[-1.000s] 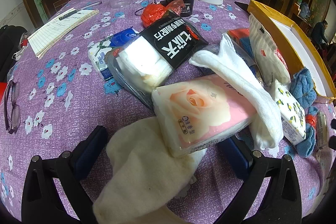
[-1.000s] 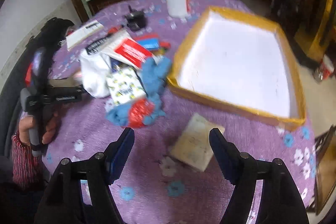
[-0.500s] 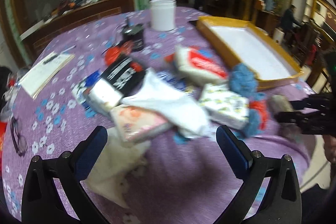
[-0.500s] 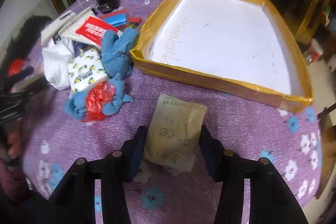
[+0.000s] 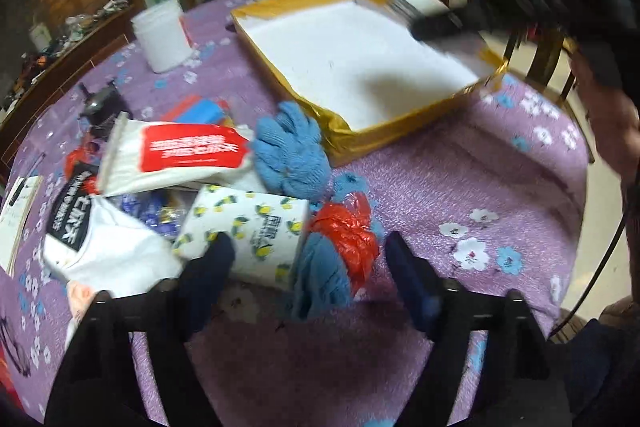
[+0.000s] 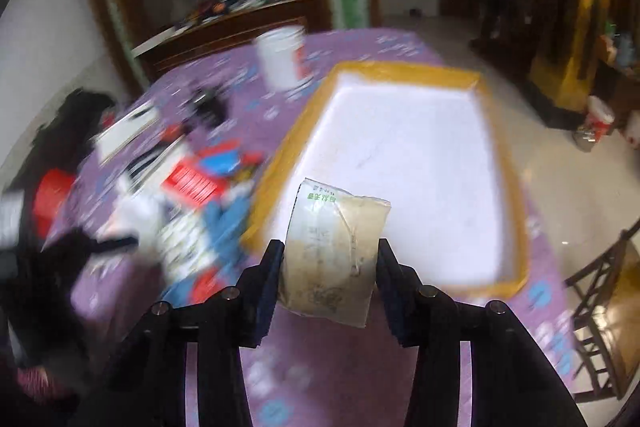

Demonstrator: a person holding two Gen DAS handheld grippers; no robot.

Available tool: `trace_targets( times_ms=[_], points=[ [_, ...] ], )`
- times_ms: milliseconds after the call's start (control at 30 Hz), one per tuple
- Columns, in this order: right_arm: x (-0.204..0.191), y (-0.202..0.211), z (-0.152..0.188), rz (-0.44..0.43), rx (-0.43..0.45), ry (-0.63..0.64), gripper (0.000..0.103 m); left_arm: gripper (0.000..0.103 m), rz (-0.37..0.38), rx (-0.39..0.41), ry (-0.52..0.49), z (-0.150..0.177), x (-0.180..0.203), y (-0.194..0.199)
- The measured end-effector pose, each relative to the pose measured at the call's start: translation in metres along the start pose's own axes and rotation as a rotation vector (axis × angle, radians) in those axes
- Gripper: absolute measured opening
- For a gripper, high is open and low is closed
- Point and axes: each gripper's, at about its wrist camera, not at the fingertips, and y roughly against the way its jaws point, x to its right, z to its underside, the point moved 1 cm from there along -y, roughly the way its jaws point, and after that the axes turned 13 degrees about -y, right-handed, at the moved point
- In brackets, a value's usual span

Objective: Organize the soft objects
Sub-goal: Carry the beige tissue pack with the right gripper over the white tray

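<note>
Tray (image 5: pixel 340 143) lies bare; right gripper (image 6: pixel 330 259) clamps a beige packet (image 6: pixel 336 251) near it; left gripper (image 5: pixel 306 259), jaws closing, straddles the blue glove (image 5: pixel 320 275) beside it.

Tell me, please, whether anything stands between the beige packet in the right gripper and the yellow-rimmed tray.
Nothing visible does. The right gripper holds the beige packet just before the near rim of the tray, whose white floor is bare. The pile of soft things lies off to the left, outside that path.
</note>
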Motion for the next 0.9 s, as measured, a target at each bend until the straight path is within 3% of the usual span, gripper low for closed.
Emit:
trace_targets(
  times_ms=[200,300,433,533,567,633,733,900],
  points=[
    [0.001,-0.05,-0.026,0.058,-0.055,0.006,0.046,0.067,-0.027,-0.025,-0.074,-0.009,0.014,-0.009],
    [-0.002,-0.064,-0.028,0.055,-0.08,0.003,0.046,0.072,-0.061,-0.042,-0.096,-0.012,0.018,-0.016],
    [0.008,-0.075,-0.02,0.053,-0.114,-0.02,0.046,0.071,-0.112,-0.032,-0.103,-0.01,0.021,-0.021],
    [0.012,-0.081,-0.011,0.066,-0.148,-0.006,0.046,0.056,-0.128,-0.019,-0.094,-0.01,0.014,-0.019],
    [0.014,-0.082,-0.007,0.059,-0.167,-0.013,0.046,0.046,-0.108,-0.003,-0.085,-0.008,0.015,-0.013],
    [0.015,-0.08,0.002,0.042,-0.199,-0.011,0.046,0.037,-0.08,0.011,-0.067,-0.005,0.013,-0.007],
    [0.012,-0.069,0.017,0.051,-0.205,0.014,0.045,0.034,-0.064,0.014,-0.049,-0.001,0.014,-0.003],
    [0.014,-0.041,0.049,0.005,-0.297,0.031,0.045,0.034,-0.021,0.018,-0.029,0.005,0.015,0.005]
  ],
)
